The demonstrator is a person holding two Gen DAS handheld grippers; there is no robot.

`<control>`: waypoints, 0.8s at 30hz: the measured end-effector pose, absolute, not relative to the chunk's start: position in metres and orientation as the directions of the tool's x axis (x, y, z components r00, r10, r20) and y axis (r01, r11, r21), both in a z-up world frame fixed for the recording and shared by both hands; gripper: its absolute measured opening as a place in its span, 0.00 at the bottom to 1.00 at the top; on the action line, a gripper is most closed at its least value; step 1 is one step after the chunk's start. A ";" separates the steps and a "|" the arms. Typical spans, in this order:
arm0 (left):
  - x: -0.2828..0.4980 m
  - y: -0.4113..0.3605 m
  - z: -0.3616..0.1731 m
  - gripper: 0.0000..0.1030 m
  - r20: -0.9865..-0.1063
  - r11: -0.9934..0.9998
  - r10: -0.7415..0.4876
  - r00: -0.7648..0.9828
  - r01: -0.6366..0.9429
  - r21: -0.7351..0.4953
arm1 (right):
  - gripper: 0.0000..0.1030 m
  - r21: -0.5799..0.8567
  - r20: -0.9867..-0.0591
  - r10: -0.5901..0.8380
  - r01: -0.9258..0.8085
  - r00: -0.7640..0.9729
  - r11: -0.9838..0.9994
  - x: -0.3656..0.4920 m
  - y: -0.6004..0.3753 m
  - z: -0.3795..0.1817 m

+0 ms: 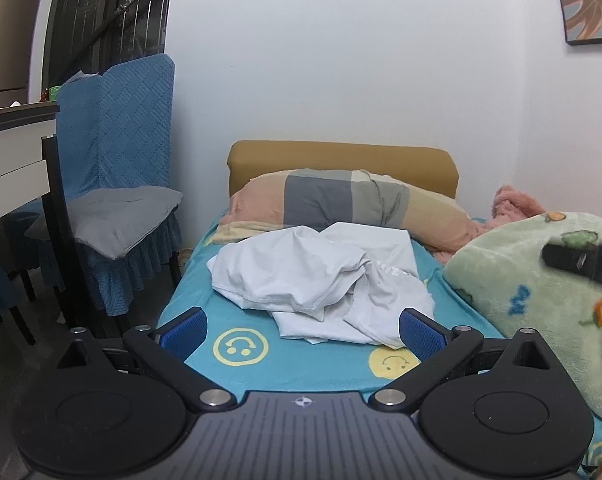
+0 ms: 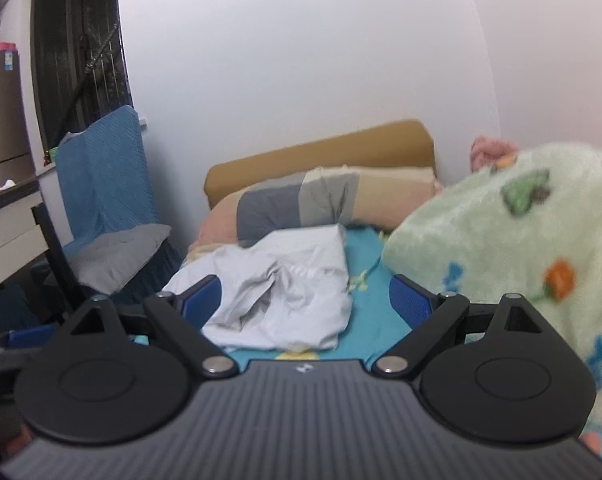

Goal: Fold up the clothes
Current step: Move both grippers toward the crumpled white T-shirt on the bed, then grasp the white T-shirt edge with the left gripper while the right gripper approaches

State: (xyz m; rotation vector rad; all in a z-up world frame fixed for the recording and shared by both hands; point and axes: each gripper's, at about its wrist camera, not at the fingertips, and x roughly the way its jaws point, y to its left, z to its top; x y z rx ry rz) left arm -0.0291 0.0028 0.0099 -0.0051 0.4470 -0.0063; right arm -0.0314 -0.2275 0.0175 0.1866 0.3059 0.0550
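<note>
A crumpled white garment lies in a heap on the teal bed sheet, in front of the pillow. It also shows in the right wrist view. My left gripper is open and empty, just short of the garment's near edge. My right gripper is open and empty, held above the garment's near edge. A dark part of the right gripper shows at the right of the left wrist view.
A striped pillow lies against the tan headboard. A green fleece blanket is piled on the bed's right side. A blue-covered chair with a grey cushion stands left of the bed, beside a table.
</note>
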 end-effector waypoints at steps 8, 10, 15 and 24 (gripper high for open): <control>0.018 -0.022 0.013 1.00 -0.494 0.991 0.093 0.864 -0.035 0.126 | 0.90 0.185 -0.259 0.024 0.025 0.966 0.982 -0.002 -0.270 0.046; 0.042 -0.030 0.009 1.00 -0.516 0.985 0.113 0.849 -0.028 0.170 | 0.90 0.208 -0.262 0.062 -0.006 0.963 0.978 0.007 -0.281 0.046; 0.107 -0.042 -0.022 0.93 -0.612 0.971 0.147 0.777 0.003 0.238 | 0.90 0.268 -0.320 0.110 -0.021 0.941 0.963 0.022 -0.288 0.017; 0.179 -0.032 -0.121 0.70 -0.702 0.958 0.106 0.704 0.117 0.261 | 0.90 0.292 -0.442 0.122 0.014 0.889 0.956 0.064 -0.281 -0.045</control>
